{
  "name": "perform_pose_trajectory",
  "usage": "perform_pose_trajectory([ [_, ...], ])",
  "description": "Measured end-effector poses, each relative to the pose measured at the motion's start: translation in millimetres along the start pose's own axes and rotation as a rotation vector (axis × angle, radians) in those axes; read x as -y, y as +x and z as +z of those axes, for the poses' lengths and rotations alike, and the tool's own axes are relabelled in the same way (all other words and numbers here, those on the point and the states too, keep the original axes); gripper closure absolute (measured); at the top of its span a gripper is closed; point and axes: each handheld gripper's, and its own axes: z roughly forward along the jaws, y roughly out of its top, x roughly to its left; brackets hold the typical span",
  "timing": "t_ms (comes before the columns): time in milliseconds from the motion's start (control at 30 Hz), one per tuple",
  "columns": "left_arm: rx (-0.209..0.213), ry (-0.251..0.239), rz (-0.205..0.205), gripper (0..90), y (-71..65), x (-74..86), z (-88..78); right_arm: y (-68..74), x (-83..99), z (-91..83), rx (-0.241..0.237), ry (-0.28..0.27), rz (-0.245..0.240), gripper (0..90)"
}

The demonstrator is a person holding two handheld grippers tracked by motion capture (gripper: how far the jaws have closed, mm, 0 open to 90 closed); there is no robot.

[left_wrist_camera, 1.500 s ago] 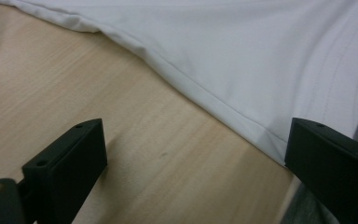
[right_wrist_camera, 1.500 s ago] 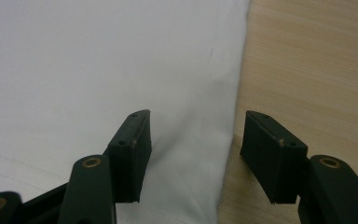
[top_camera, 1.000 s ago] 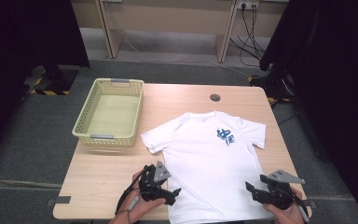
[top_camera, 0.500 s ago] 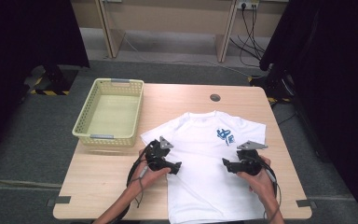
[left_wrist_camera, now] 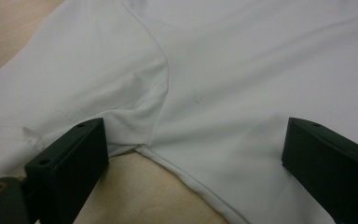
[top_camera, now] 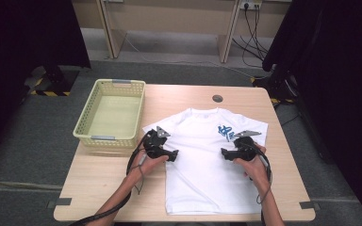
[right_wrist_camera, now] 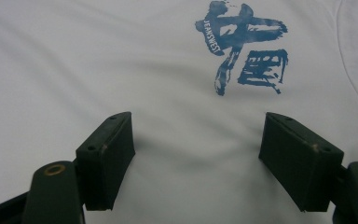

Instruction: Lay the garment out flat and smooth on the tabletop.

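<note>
Fingers (left_wrist_camera: 74,163) of the left gripper (top_camera: 169,154) stand wide apart, released, nothing pinched: one pad sits over the sleeve seam and armpit fold of the white T-shirt (top_camera: 202,160), the other over the shirt's body, with bare tabletop (top_camera: 99,188) wood showing between them in the left gripper view. Right gripper (top_camera: 227,153) fingers (right_wrist_camera: 109,158) also spread wide and have just been opening; only flat shirt cloth lies below the gap, not grasped. In the right gripper view the blue print (right_wrist_camera: 244,44) sits just beyond the pads, toward the right one.

T-shirt lies flat, front up, on the right half of the tabletop, collar toward the far edge, hem close to the near edge. Its left sleeve reaches toward the yellow basket (top_camera: 112,113), which stands at the far left corner region of the tabletop; shirt and basket look close, can't tell if touching.

High view: left gripper over the shirt's left side at the sleeve, right gripper over the chest just near-side of the blue print. Both point inward, toward each other, well apart. Left hand (top_camera: 146,165) and right hand (top_camera: 252,162) come in from the near edge, cables trailing back along the forearms. A round grommet (top_camera: 217,98) sits by the far edge.
</note>
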Motion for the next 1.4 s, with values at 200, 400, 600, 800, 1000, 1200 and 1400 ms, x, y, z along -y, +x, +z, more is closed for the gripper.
perform_pose_trajectory([
  [200, 0.017, -0.056, -0.053, 6.9, 3.6, 2.4, -18.1, 2.5, 0.4, -7.6, 0.017, -0.042, 0.006, 27.7],
  [400, 0.096, -0.053, -0.035, 5.2, -19.7, 17.1, -45.0, 5.2, 15.6, -35.4, -0.011, -0.077, 0.009, 27.5],
  [600, 0.125, -0.010, 0.007, 5.2, -41.4, 35.2, -56.5, 13.8, 30.4, -50.0, -0.043, -0.075, 0.007, 26.3],
  [800, 0.120, -0.009, 0.030, 5.3, -47.4, 50.7, -63.7, 22.1, 40.0, -56.4, -0.053, -0.063, -0.003, 25.7],
  [1000, 0.113, -0.016, 0.029, 5.4, -48.7, 66.9, -70.5, 29.7, 51.3, -64.9, -0.056, -0.064, -0.016, 25.7],
  [1200, 0.112, -0.017, 0.041, 5.2, -49.1, 78.2, -77.9, 30.4, 64.7, -69.0, -0.057, -0.052, -0.020, 25.7],
  [1400, 0.096, -0.019, 0.064, 5.0, -52.8, 83.8, -81.4, 31.3, 77.6, -73.1, -0.055, -0.039, -0.024, 25.7],
])
